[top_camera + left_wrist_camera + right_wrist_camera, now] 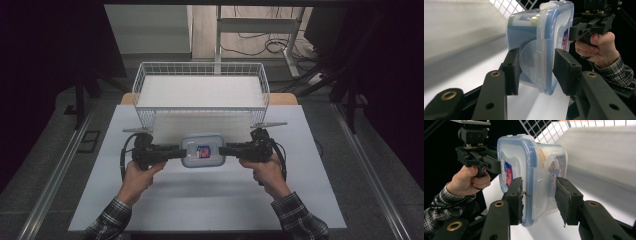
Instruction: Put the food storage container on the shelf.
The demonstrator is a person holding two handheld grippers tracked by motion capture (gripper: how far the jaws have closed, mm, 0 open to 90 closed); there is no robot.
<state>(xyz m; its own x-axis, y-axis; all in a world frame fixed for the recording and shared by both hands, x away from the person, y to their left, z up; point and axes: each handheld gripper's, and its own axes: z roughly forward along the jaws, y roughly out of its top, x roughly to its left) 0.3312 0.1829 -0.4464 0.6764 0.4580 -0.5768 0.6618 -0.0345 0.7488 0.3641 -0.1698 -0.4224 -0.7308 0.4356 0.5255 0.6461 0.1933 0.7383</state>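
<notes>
Container [202, 151] between grippers, before basket [200, 70].

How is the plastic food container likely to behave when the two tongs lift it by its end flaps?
The container probably stays rigid: its walls look like hard clear plastic. Its end flap looks thin and hinged, so it may flex or slip between the left tongs. The contents seen through the wall suggest some weight, so it could sag or twist if the right tongs let go.

clear blue-rimmed container [202, 150], red-blue label [203, 151], white wire basket [201, 90], plaid sleeves [300, 218]
</notes>
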